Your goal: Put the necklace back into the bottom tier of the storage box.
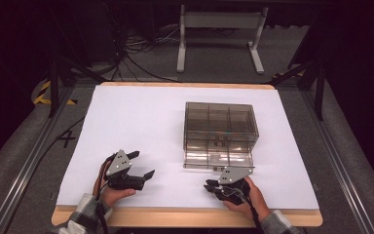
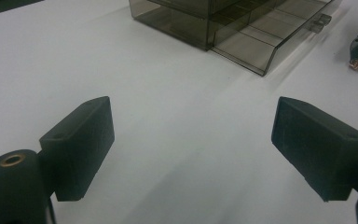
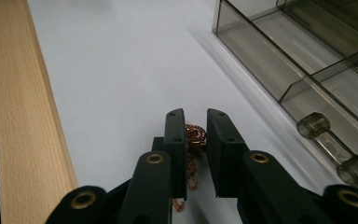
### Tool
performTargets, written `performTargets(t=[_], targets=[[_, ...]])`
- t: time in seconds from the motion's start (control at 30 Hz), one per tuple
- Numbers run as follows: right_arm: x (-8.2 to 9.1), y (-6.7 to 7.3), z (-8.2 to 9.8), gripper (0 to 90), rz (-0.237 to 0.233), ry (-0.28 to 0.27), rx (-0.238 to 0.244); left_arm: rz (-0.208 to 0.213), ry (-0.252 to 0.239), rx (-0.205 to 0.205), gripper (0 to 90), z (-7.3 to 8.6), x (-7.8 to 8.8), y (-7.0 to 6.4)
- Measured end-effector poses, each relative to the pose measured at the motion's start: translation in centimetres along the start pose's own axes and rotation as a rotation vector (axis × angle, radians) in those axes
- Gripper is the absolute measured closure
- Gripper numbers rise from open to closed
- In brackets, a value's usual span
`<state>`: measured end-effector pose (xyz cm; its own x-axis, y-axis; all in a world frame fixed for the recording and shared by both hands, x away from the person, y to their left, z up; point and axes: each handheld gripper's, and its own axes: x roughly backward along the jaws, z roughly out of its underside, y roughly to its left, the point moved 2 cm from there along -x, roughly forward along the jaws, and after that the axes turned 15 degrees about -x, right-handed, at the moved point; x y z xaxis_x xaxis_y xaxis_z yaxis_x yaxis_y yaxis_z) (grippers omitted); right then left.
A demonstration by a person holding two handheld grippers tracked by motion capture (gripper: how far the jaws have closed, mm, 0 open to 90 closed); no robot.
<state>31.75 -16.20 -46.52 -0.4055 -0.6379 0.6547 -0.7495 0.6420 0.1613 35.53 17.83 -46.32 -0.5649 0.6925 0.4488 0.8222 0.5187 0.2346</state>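
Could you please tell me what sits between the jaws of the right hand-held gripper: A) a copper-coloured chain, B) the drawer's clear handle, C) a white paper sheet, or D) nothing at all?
A: in the right gripper view, the right hand-held gripper has its jaws nearly together around a copper-coloured chain, which dangles between them, while the drawer handle of the smoky plastic organiser box lies apart to the side.
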Motion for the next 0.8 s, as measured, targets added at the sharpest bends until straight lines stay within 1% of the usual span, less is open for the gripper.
performTargets(t=[0.17, 0.2, 0.23, 0.27, 0.43, 0.5, 0.53, 0.7, 0.73, 0.8], targets=[[0.01, 0.11, 0.04, 79.5, 0.007, -0.005, 0.009, 0.003, 0.001, -0.001, 13.5, 0.00, -0.01, -0.02], [0.02, 0.13, 0.06, 79.6, 0.007, -0.006, 0.012, 0.002, 0.001, -0.009, 13.4, 0.00, 0.01, 0.03], [0.04, 0.13, 0.08, 79.7, 0.006, -0.007, 0.013, 0.002, 0.002, -0.009, 13.4, 0.00, 0.01, 0.03], [0.08, 0.13, 0.09, 88.6, 0.005, -0.008, 0.012, 0.002, 0.002, -0.009, 13.4, 0.00, 0.01, 0.03], [0.13, 0.15, 0.15, 89.2, 0.012, -0.010, 0.016, 0.003, 0.003, -0.010, 13.4, 0.01, 0.00, 0.03], [0.13, 0.17, 0.15, 89.5, 0.014, -0.010, 0.018, 0.006, 0.003, -0.007, 13.4, 0.02, -0.03, 0.00], [0.13, 0.18, 0.15, 89.6, 0.013, -0.010, 0.018, 0.007, 0.003, 0.000, 13.3, 0.01, -0.07, -0.06], [0.16, 0.22, 0.18, 89.8, 0.023, -0.014, 0.022, 0.008, 0.009, -0.011, 13.4, 0.01, -0.06, -0.03], [0.18, 0.23, 0.19, 89.8, 0.025, -0.016, 0.023, 0.010, 0.006, -0.002, 13.4, 0.00, -0.08, -0.11], [0.25, 0.21, 0.20, 89.9, 0.027, -0.022, 0.025, 0.007, 0.004, -0.004, 13.4, 0.00, -0.07, -0.08]])
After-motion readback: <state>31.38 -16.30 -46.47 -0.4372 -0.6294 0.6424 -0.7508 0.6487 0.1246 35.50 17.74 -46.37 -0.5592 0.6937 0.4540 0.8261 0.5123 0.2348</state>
